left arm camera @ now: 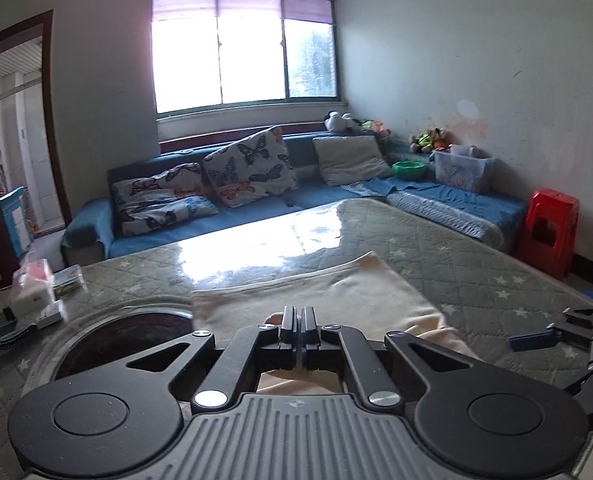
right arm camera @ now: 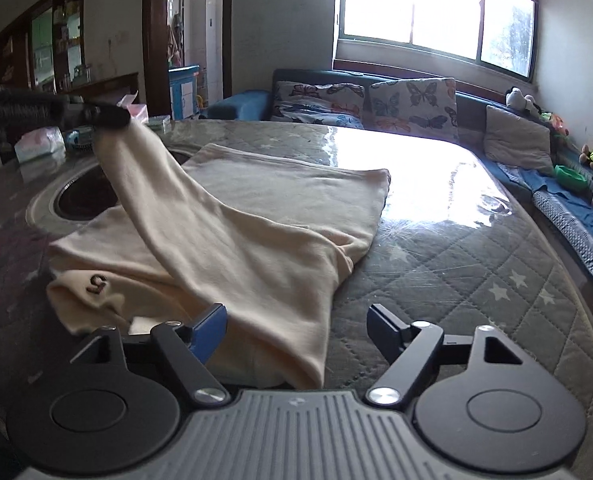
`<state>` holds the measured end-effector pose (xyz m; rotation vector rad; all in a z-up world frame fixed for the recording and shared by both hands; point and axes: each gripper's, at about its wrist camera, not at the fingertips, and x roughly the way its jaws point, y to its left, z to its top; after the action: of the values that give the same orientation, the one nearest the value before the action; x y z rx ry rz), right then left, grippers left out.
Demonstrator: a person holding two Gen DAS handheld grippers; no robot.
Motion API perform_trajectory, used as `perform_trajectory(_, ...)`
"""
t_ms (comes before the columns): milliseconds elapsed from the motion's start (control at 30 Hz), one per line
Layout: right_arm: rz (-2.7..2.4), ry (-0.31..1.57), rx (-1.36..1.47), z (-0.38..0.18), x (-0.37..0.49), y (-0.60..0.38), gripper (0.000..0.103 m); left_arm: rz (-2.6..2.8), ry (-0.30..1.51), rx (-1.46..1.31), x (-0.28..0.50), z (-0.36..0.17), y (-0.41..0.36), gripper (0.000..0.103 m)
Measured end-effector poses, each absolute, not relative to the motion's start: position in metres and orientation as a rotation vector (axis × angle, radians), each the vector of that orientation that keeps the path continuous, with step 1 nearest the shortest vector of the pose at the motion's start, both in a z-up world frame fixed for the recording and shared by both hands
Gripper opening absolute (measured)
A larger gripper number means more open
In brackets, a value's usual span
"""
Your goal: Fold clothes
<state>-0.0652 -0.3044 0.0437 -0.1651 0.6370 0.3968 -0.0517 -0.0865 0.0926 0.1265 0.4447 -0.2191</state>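
A cream garment (right arm camera: 264, 200) lies spread on the quilted table (right arm camera: 476, 280); a folded part near me bears a dark "5" mark (right arm camera: 96, 282). My left gripper (right arm camera: 112, 118) is shut on one end of it and holds that end up, so a strip of cloth slopes down from it to the table. In the left wrist view the left gripper (left arm camera: 299, 320) has its jaws together, with the garment (left arm camera: 336, 292) under and ahead of them. My right gripper (right arm camera: 296, 318) is open low over the near edge of the cloth, its pads not pressing on it. One of its fingers (left arm camera: 532, 340) shows at the right.
A round dark recess (right arm camera: 84, 196) is set in the table at the left, partly under the cloth. Tissue packs and small boxes (left arm camera: 32, 284) sit at the table's left end. A blue sofa (left arm camera: 256, 208) with cushions runs behind, and a red stool (left arm camera: 548, 228) stands at the right.
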Motion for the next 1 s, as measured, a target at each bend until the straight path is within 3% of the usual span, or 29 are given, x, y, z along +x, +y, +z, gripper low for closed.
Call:
perform_trajectory(367,0.361,0.601,-0.062,0.065,-0.044,-0.326,0.076,-0.149,0.559,0.171,-0.040,0.059,-0.072,0.008)
perform_trajectory(433,0.342,0.599,-0.046,0.066,-0.031,-0.323,0.060,-0.190,0.540,0.180,-0.040,0.058,-0.077,0.008)
perform_trajectory(500,0.367,0.624,0.005,0.064,-0.018,-0.319,0.037,-0.212,0.547,0.194,-0.035,0.049,-0.082,0.008)
perform_trajectory(567,0.406,0.643,0.031,0.061,-0.010,-0.313,0.025,-0.238,0.597,0.187,-0.026,0.035,-0.084,0.008)
perform_trajectory(1000,0.479,0.673,-0.150,0.046,-0.043,-0.302,0.025,-0.296,0.620,0.286,-0.061,0.020,-0.062,0.010)
